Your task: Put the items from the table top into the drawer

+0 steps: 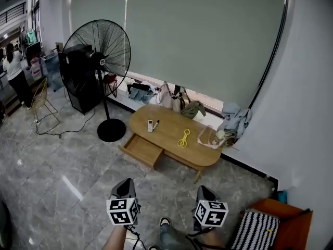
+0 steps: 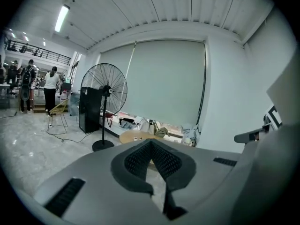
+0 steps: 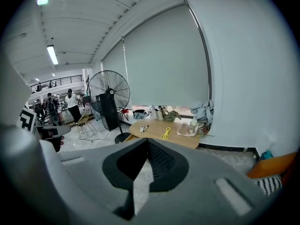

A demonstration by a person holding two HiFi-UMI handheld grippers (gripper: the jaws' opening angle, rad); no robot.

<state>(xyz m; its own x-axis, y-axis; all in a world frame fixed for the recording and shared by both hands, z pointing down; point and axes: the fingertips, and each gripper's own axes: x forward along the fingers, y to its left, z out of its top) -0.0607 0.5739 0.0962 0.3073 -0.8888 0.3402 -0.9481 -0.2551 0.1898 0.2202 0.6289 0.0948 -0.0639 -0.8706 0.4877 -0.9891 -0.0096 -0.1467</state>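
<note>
An oval wooden table point(image 1: 205, 155) stands several steps ahead by the wall, its drawer point(image 1: 141, 150) pulled out at the front left. On top lie a white remote point(image 1: 150, 125), a black pen point(image 1: 155, 124), a yellow two-looped tool point(image 1: 183, 138) and a pink basket point(image 1: 209, 138). The right gripper view shows the yellow tool point(image 3: 165, 134) and the basket point(image 3: 187, 129) on the table point(image 3: 180, 139). My left gripper point(image 1: 125, 185) and right gripper point(image 1: 204, 191) are held low over the floor, far short of the table. Both are shut and empty, the left point(image 2: 151, 143) like the right point(image 3: 148, 142).
A tall standing fan point(image 1: 101, 51) and a black box point(image 1: 78, 82) stand left of the table, with a cable across the floor. Bags point(image 1: 171, 98) and clothes point(image 1: 234, 119) line the wall behind. A striped cushion point(image 1: 257, 230) sits at lower right. A person point(image 1: 15, 72) stands far left.
</note>
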